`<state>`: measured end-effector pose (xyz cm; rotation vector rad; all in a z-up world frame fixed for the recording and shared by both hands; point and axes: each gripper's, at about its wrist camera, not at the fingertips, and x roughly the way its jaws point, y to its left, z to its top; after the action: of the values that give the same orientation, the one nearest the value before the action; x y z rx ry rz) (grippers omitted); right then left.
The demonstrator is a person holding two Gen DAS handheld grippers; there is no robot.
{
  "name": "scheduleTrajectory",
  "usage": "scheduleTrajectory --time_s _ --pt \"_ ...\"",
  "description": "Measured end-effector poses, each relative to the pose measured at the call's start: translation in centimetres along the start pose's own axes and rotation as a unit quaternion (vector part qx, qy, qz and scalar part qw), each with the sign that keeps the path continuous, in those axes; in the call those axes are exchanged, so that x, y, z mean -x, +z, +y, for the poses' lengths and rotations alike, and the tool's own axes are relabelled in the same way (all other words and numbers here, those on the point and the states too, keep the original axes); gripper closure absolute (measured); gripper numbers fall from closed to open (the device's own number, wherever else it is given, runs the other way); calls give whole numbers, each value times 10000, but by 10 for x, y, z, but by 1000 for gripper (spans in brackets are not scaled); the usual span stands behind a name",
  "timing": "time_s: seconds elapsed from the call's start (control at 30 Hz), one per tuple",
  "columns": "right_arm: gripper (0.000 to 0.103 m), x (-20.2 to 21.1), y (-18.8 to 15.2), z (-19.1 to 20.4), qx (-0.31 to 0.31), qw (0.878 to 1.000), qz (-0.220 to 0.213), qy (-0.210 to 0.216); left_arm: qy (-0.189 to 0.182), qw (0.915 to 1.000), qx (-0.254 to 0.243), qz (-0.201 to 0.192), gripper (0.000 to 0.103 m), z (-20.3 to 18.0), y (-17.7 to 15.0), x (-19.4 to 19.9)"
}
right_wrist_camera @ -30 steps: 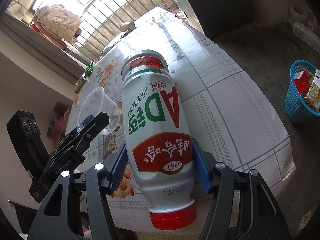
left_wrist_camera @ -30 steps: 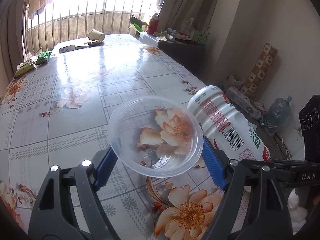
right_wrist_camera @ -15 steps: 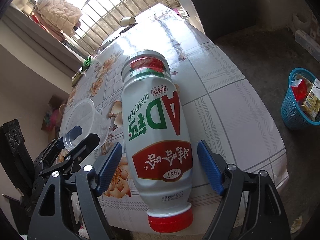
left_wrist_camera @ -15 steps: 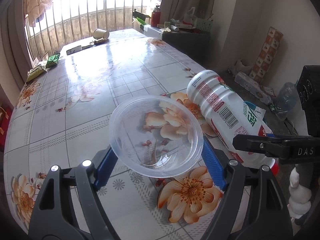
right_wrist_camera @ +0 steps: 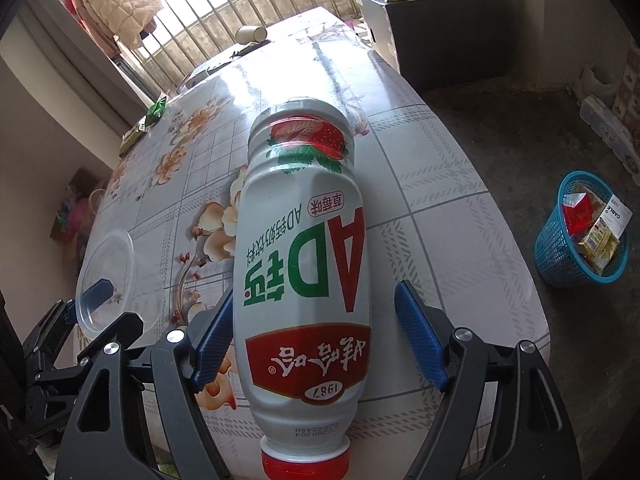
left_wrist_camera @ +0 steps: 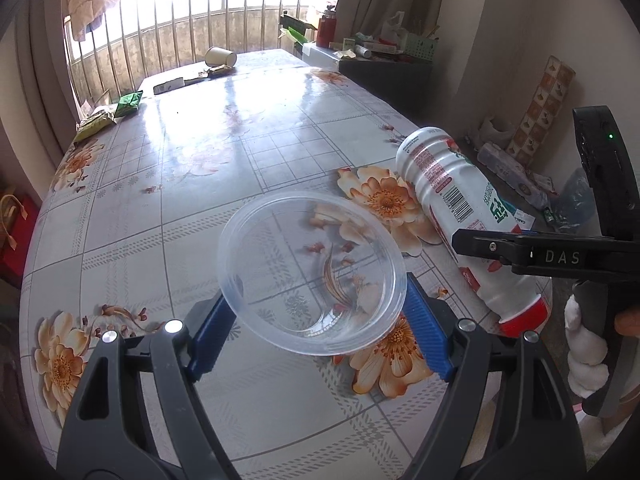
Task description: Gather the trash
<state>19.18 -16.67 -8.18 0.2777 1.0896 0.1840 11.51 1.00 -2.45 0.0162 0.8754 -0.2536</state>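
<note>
A clear plastic cup (left_wrist_camera: 308, 272) is pinched by its wall between the blue pads of my left gripper (left_wrist_camera: 316, 312), held just above the flowered table (left_wrist_camera: 240, 152). To its right a white "AD" drink bottle (left_wrist_camera: 452, 200) with a red cap lies on its side near the table's edge. In the right wrist view the bottle (right_wrist_camera: 304, 240) lies between the jaws of my right gripper (right_wrist_camera: 316, 308), which stands open; a gap shows beside the right pad. The cup (right_wrist_camera: 104, 276) and the left gripper (right_wrist_camera: 108, 308) appear at lower left there.
A blue basket (right_wrist_camera: 580, 240) holding packets stands on the floor right of the table. At the table's far end lie a tipped paper cup (left_wrist_camera: 220, 56), a dark flat item (left_wrist_camera: 168, 86) and green packets (left_wrist_camera: 128, 102). A cluttered cabinet (left_wrist_camera: 384, 64) stands behind.
The right jaws have spread off the bottle, which now lies loose on the table. The left gripper has drawn back and up with the cup, away from the bottle.
</note>
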Motion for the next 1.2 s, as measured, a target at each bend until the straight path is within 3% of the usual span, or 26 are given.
scheduleTrajectory --time_s 0.17,0.4,0.6,0.77,1.03,1.2 --pt "33 -4 -1 5 175 9994 -2 -307 37 10000 21 -74 27 3 1 7" --pt "42 -1 -3 4 81 9995 -44 -318 81 9998 33 -172 27 6 1 16" --pt "43 5 -6 -7 -240 9997 -80 40 107 9996 -5 -256 27 5 1 23" --pt "43 14 -9 -15 -562 9965 -160 604 39 9995 34 -313 27 4 1 28" --pt "43 45 -23 -36 -1042 9861 -555 1171 -464 9977 -113 -473 27 -13 21 42" --pt "43 80 -40 -90 -1650 9734 -992 1241 -990 9929 -492 -445 27 -56 49 37"
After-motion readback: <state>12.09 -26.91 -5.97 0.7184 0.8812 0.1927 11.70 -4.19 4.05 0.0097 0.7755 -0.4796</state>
